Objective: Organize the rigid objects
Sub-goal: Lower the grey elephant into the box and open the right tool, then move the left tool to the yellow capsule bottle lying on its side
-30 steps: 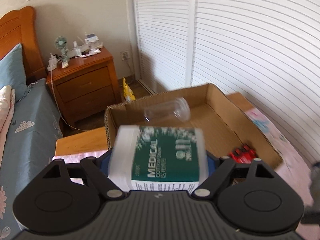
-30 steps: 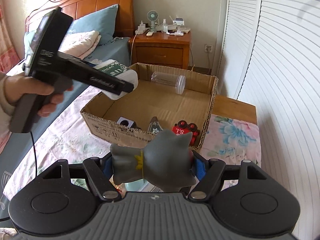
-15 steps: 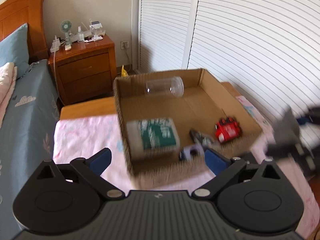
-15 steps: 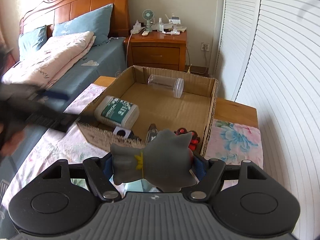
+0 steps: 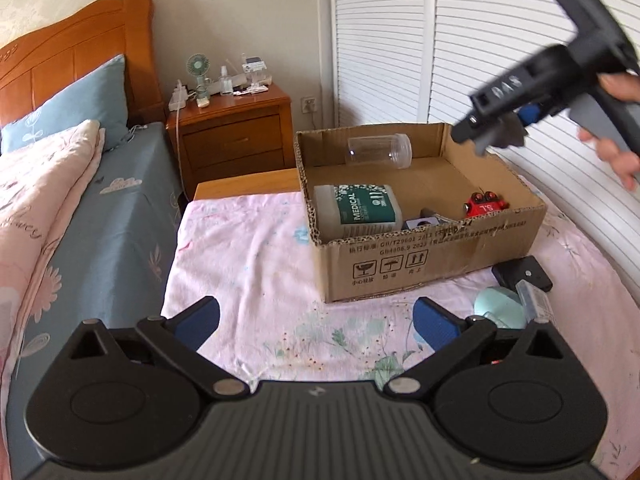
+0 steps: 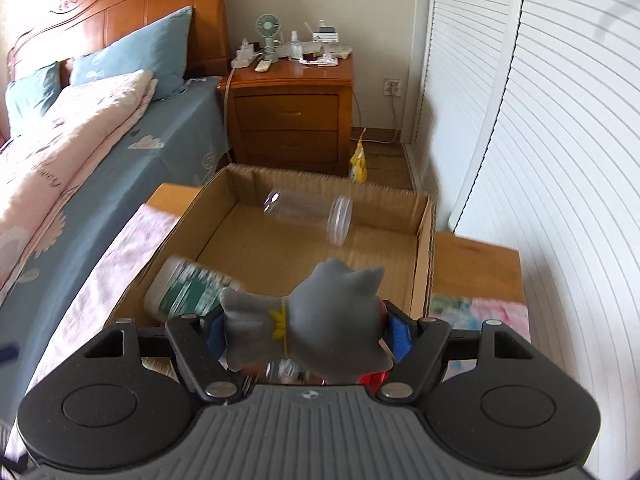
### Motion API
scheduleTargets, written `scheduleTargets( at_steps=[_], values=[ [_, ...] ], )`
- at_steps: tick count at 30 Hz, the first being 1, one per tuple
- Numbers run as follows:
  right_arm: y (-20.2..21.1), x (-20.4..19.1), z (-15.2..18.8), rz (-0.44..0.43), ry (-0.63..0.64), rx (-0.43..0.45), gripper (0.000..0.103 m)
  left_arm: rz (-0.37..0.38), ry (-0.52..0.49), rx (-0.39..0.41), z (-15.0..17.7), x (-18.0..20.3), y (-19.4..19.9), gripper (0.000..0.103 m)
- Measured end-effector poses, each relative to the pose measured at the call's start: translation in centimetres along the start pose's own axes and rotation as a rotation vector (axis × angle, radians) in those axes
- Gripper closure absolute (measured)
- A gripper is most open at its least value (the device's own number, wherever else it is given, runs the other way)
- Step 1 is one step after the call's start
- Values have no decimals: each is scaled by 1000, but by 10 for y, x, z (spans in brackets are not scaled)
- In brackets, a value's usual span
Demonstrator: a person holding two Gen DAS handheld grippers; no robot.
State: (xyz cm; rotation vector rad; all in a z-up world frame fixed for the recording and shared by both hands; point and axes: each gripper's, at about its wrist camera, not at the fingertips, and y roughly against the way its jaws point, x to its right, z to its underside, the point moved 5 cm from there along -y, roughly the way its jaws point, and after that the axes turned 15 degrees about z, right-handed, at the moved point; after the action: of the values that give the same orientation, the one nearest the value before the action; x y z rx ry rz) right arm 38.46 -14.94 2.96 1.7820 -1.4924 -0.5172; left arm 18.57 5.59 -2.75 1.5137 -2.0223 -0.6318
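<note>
1. A bedroom: a bed (image 5: 100,208) with a wooden headboard, blue sheet and pink quilt fills the left, louvred white closet doors (image 5: 480,60) run along the right, and a wooden nightstand (image 5: 232,132) cluttered with a small fan and bottles stands at the far wall.
2. A low bench (image 5: 248,276) draped in a pink floral cloth carries the work, beside the bed.
3. An open cardboard box (image 5: 420,260) sits on the cloth and already holds a clear plastic jar (image 5: 378,150) lying on its side at the back, a green-labelled medical cotton tub (image 5: 358,210) near the front-left corner, a red toy (image 5: 486,204) and a small grey piece too hidden to name.
4. The right tongs (image 6: 306,332) are clenched on a grey cat-like figurine (image 6: 320,320), held above the box's near edge; dropping it in looks like the step in hand.
5. The left tongs (image 5: 316,320) are released, opening wide over bare cloth with nothing between them.
6. Left outside the box, by its front-right corner: a black block (image 5: 522,274), a pale blue round item (image 5: 500,310) and a small clear case (image 5: 534,300). By this count, the sorting appears past halfway.
</note>
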Motion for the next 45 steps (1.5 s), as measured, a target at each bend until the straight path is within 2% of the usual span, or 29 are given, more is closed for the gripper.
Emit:
scheduleTargets(
  at_steps=[5,7,8,9,16,24,32,38,45],
  values=[
    [-30,8,-22,33,-36,-12,25,3,31,4,4,-2,-2,1],
    [-38,12,-27,22,-63,0,21,-5,28,1,5,-3,-3,1],
    [-39,15,-27,11,-80,9,8,-9,30,0,5,-3,-4,1],
    [-39,17,-27,5,-100,21,0,-9,33,2,5,-3,-4,1],
    [-32,21,-11,-34,-141,12,0,7,28,8,3,1,-3,1],
    [10,13,23,-41,-89,37,0,11,32,13,6,7,7,1],
    [49,2,79,-4,-7,80,0,-4,44,19,11,7,19,1],
    [50,0,124,58,41,73,0,-3,39,11,16,12,22,1],
    [31,-8,164,59,-20,-8,0,10,31,-3,20,16,20,1]
  ],
)
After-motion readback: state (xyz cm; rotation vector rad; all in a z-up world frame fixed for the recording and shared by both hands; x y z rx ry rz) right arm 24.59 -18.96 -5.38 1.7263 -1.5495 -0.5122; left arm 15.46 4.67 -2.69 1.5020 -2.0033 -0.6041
